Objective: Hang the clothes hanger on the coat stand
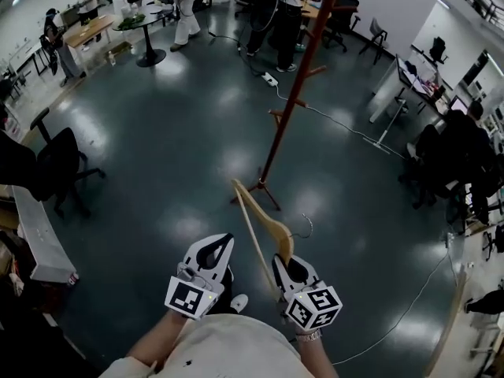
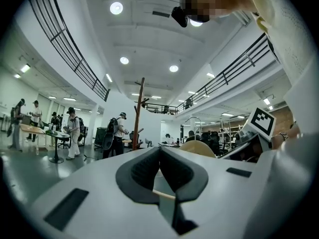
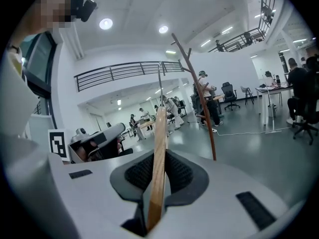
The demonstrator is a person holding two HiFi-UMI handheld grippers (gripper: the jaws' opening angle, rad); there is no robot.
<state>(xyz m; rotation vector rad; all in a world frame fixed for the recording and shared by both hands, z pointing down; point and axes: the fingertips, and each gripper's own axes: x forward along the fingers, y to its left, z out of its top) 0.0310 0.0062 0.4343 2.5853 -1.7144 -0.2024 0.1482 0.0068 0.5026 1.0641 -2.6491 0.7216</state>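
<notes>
right gripper [image 1: 290, 268] fingers clamped on the wooden clothes hanger [image 1: 277, 235], held above the floor near the coat stand [image 1: 298, 85] base. left gripper [image 1: 213, 247] fingers appear closed, apparently empty.

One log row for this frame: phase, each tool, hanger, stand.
phase: hanger held, not yet hung | right tool: shut on wooden hanger | left tool: shut, empty | coat stand: ahead, bare
</notes>
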